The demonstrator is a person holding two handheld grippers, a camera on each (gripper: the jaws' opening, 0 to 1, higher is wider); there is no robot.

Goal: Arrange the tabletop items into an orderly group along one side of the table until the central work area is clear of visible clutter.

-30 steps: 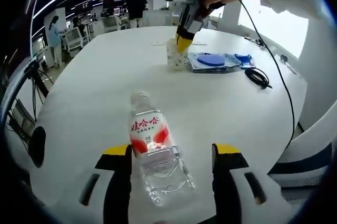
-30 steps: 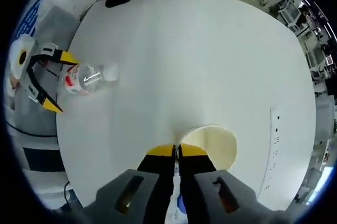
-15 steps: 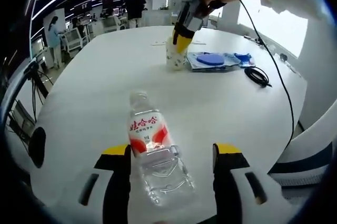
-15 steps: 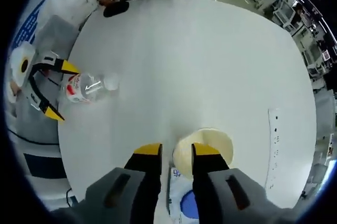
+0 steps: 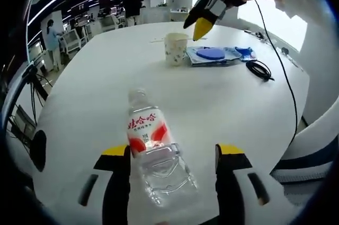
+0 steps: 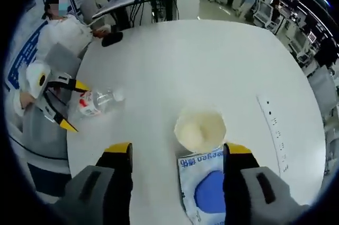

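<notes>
We see an upright paper cup (image 6: 200, 129) whose contents we cannot tell, a bottle (image 5: 153, 148) lying between our open left gripper (image 5: 172, 153), and our right gripper (image 6: 178, 152) spread wide above the white table (image 6: 212, 71).

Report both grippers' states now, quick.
Left gripper: open, jaws either side of the lying water bottle, not clamping it.
Right gripper: open, holding nothing, above the paper cup.

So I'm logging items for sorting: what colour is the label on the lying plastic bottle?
Red and white on the clear plastic bottle, seen best in the left gripper view.
</notes>
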